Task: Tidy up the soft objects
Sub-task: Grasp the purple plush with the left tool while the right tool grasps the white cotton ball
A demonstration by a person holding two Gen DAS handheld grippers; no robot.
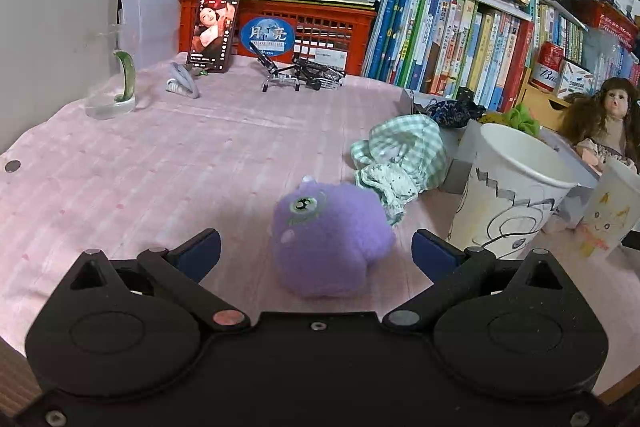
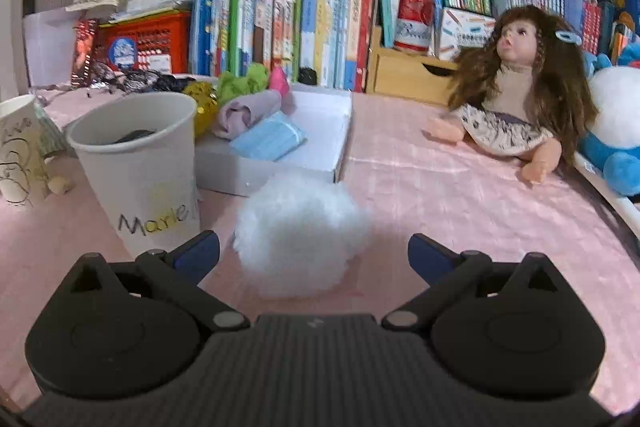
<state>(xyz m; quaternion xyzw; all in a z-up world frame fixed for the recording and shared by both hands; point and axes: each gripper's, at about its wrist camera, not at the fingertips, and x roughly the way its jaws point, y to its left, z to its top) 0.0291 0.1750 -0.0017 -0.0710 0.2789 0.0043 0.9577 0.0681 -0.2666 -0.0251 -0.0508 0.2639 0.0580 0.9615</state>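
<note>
Both claws gape wide — left claw (image 1: 316,247) around purple plush (image 1: 330,241), right claw (image 2: 314,247) beside "Marie" cup (image 2: 138,167).

A purple plush (image 1: 330,245), a green-checked cloth (image 1: 408,147) and a white fluffy ball (image 2: 300,235) lie on pink striped fabric (image 1: 160,163).

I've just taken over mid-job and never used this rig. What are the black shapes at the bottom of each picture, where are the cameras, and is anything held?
Each picture comes from a camera mounted on a hand-held two-finger gripper, looking forward along its fingers. The black shapes are the grippers' own bodies. The left gripper is open around a purple plush toy on the pink cloth, not gripping it. The right gripper is open around a white fluffy ball, beside a paper cup and a white tray. Nothing is held.
</note>
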